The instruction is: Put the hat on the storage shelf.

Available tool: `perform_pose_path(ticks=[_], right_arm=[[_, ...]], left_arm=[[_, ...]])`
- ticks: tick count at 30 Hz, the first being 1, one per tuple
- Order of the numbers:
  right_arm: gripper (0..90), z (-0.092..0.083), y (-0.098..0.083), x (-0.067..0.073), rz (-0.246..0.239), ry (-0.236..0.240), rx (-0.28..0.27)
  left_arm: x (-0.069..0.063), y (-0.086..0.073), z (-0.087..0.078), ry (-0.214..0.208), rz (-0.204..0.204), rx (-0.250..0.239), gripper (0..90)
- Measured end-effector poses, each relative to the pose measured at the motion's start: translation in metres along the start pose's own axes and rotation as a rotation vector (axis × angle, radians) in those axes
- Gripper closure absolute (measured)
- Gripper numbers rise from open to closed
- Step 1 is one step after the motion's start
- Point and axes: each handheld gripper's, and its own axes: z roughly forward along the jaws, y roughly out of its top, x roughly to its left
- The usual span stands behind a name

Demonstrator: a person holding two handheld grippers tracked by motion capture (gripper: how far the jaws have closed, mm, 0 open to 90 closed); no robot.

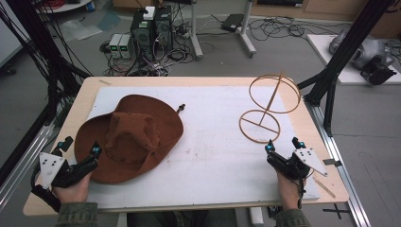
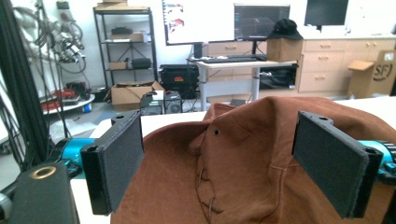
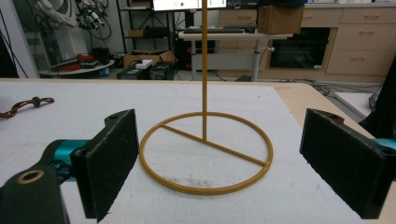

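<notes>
My left gripper is black, with a grey three-cornered plate at its nine o'clock side, dotted with small dark holes. Teal fittings sit where its jaws begin. My right gripper matches it, its grey plate at three o'clock. In each gripper view the two jaws are flat black slabs faced with dark textured padding, with a brass-ringed hole at seven o'clock. A black cable loops by my left hand. My sleeves are olive camouflage.
</notes>
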Motion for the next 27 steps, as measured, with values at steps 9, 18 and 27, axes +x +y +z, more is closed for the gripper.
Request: perform_pose_path(ticks=[9, 18, 27], right_arm=[[11.0, 0.001, -0.001, 0.000, 0.001, 0.008, 0.007], [11.0, 0.001, -0.001, 0.001, 0.004, 0.011, 0.012], [11.0, 0.000, -0.001, -0.002, -0.003, 0.009, 0.006]], left_arm=[[-0.001, 0.012, 0.011, -0.060, 0.034, 0.047, 17.1], [-0.009, 0.027, 0.029, -0.168, 0.061, 0.098, 17.1], [-0.023, 0.039, 0.054, -0.266, 0.094, 0.158, 17.1]])
